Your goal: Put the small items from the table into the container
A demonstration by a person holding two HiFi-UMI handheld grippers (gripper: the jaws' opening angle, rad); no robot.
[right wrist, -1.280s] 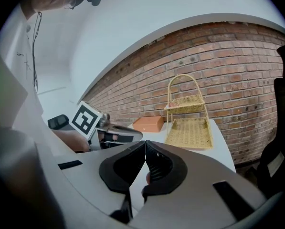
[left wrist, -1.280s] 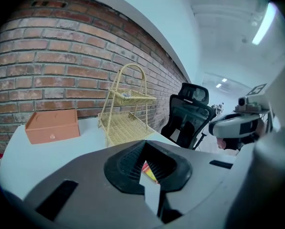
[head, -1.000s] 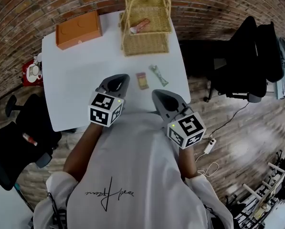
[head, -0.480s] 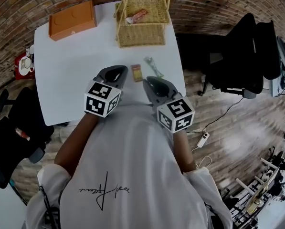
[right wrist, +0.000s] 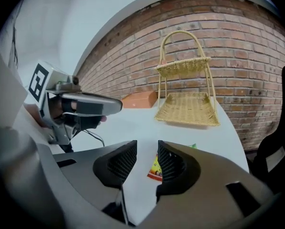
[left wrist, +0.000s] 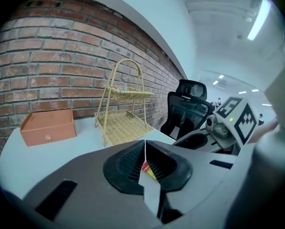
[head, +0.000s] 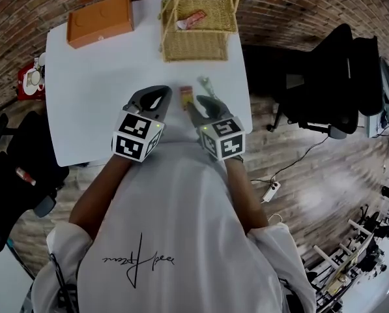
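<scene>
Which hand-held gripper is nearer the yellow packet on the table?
Right. The right hand-held gripper, jaws opening, sits just before the yellow packet, which shows through their gap untouched. The left hand-held gripper, shut, hangs off to the packet's left.

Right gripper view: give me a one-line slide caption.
Right hand-held gripper, jaws opening, aims at a yellow-red packet on the white table, wicker basket behind.
</scene>
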